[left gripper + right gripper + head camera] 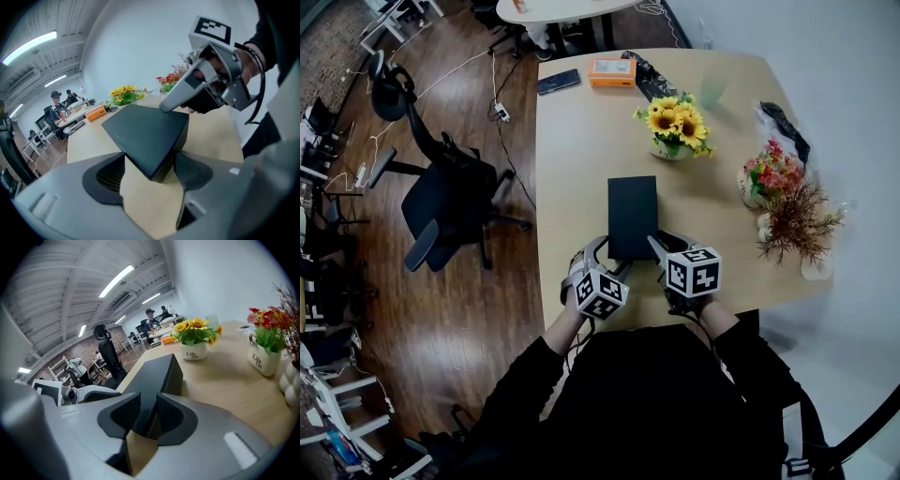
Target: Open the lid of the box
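A flat black box [633, 216] lies closed on the wooden table [572, 159], just ahead of both grippers. My left gripper [614, 255] stands at its near left corner. In the left gripper view the jaws [151, 171] are spread wide, with the box's corner [145, 133] between them and table showing on either side. My right gripper [656, 251] is at the near right corner. In its own view the pads [147, 416] close on the box's [157, 376] thin black edge with no gap. The right gripper [197, 89] also shows above the box from the left.
A sunflower pot [675, 127] stands behind the box. A red flower pot [769, 173] and a dried plant [797, 220] are at the right. An orange box [612, 72] and a phone [558, 82] lie at the far edge. An office chair [441, 202] stands left of the table.
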`<state>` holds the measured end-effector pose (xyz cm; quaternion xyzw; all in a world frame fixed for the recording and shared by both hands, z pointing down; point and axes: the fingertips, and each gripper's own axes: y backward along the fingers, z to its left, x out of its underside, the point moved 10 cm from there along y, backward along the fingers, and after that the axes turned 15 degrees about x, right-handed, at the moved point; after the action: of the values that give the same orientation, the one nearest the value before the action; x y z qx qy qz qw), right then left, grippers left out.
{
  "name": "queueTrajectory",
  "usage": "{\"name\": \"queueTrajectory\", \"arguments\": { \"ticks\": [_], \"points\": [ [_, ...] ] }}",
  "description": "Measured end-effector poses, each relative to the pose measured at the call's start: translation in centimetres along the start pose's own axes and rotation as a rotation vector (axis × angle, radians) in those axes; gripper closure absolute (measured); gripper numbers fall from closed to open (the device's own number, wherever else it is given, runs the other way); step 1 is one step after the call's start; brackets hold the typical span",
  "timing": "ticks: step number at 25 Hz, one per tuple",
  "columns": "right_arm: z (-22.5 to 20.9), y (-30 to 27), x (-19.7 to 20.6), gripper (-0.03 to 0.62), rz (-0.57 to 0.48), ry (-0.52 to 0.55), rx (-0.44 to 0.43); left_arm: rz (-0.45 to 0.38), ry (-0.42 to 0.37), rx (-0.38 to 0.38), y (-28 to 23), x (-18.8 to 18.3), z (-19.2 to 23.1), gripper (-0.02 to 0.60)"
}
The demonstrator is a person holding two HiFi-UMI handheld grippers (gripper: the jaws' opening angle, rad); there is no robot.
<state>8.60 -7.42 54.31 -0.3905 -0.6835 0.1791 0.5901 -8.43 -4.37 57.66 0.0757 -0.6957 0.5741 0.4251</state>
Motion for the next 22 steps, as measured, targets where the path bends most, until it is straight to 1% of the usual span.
{"name": "queueTrajectory", "arguments": {
  "ticks": [3, 4, 7, 10, 12, 14, 16, 17, 18, 20, 22],
  "points": [
    [-0.1, 0.8, -0.4, 0.497, -0.031, -0.047, -0.019, 0.01, -0.012, -0.003, -0.1, -0.1, -0.1, 0.267],
    [-0.1, 1.3, -0.9, 0.542, -0.057, -0.063, -0.029, 0.016, -0.026, -0.007, -0.3, -0.2, -0.2, 0.267],
    [0.1, 2.5, -2.4, 0.543, -0.113, -0.06, -0.061, 0.028, -0.065, -0.029, -0.9, -0.5, -0.6, 0.267],
    [0.4, 3.0, -2.7, 0.543, -0.118, -0.049, -0.089, 0.016, -0.056, -0.039, -0.8, -0.6, -0.9, 0.269],
    [1.2, 3.5, -3.1, 0.543, -0.13, -0.041, -0.132, -0.017, -0.073, -0.065, 0.5, -1.2, -1.2, 0.276],
    [2.6, 3.9, -3.9, 0.542, -0.141, -0.012, -0.182, -0.084, -0.124, -0.108, 2.3, -2.7, -1.8, 0.276],
    [3.9, 4.1, -4.4, 0.539, -0.148, 0.012, -0.216, -0.15, -0.185, -0.12, 3.9, -4.6, -2.7, 0.279],
    [4.4, 4.1, -4.6, 0.537, -0.148, 0.011, -0.231, -0.175, -0.208, -0.12, 4.5, -5.3, -3.1, 0.306],
    [4.8, 4.0, -4.7, 0.536, -0.145, 0.001, -0.244, -0.194, -0.221, -0.126, 4.9, -5.8, -3.3, 0.367],
    [5.3, 3.8, -4.9, 0.531, -0.131, -0.026, -0.274, -0.227, -0.201, -0.15, 5.4, -6.0, -3.0, 0.462],
    [5.5, 3.8, -5.1, 0.534, -0.123, -0.043, -0.309, -0.268, -0.152, -0.154, 6.0, -5.5, -2.5, 0.485]
  ]
}}
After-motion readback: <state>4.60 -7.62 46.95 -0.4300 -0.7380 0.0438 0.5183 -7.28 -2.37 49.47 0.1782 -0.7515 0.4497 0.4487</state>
